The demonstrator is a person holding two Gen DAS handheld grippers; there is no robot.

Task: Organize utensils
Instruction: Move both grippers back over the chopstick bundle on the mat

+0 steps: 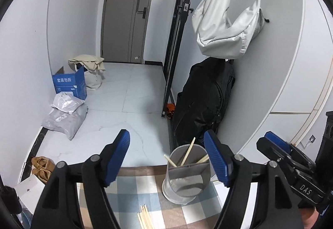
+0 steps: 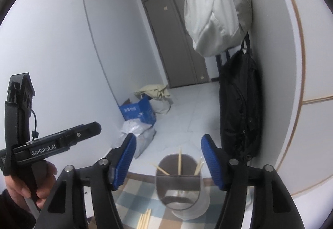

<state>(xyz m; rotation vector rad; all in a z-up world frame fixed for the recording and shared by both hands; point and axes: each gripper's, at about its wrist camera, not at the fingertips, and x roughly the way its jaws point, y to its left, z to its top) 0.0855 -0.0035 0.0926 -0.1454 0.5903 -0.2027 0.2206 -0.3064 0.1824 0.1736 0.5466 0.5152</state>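
My left gripper (image 1: 166,161) and right gripper (image 2: 168,161) are both wide and hold nothing; three chopsticks (image 1: 188,154) lean in the holder (image 1: 185,183); loose chopsticks (image 1: 145,217) wait on the cloth (image 1: 135,187).

A checked cloth (image 1: 145,185) carries a grey divided holder (image 1: 185,179) and loose chopsticks (image 1: 145,217).

loose chopsticks (image 1: 145,218): cut off by bottom edge | holder (image 2: 183,189): blurred, base unclear
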